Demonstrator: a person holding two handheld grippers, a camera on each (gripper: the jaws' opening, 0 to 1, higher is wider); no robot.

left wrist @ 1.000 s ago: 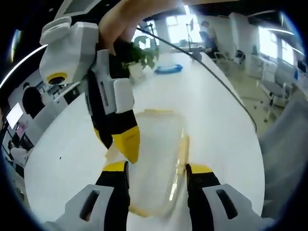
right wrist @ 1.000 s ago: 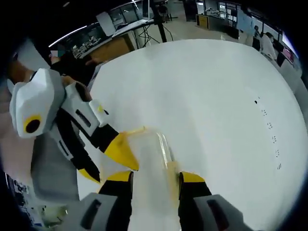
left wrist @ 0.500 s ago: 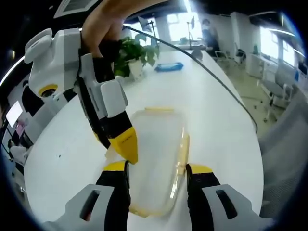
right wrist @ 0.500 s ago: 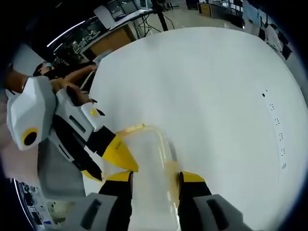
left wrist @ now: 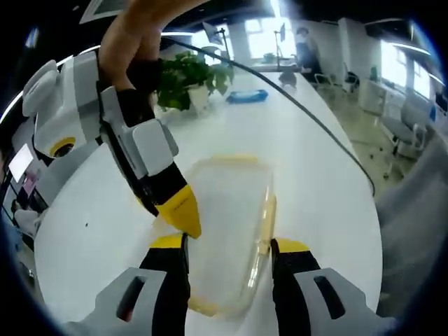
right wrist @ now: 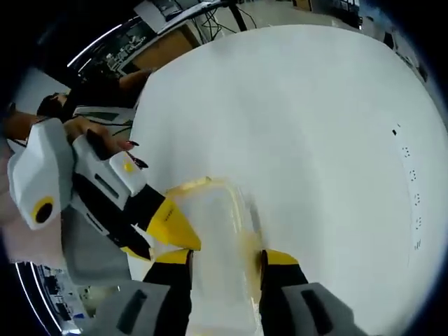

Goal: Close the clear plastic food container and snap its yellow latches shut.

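Container [left wrist: 227, 224] one, clear, on white table [left wrist: 315, 168], two grippers, left [left wrist: 229, 253] and right [right wrist: 226, 260], jaws open astride it

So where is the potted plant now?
In the left gripper view, the potted plant stands at the table's far end, beside a blue object, beyond the container.

Food container [left wrist: 227, 224]: clear plastic, rectangular with rounded corners, lying flat on white table [left wrist: 315, 168], lid down over the base. Yellow latches [left wrist: 266, 220] run along its edges; one at far end [left wrist: 227, 160].
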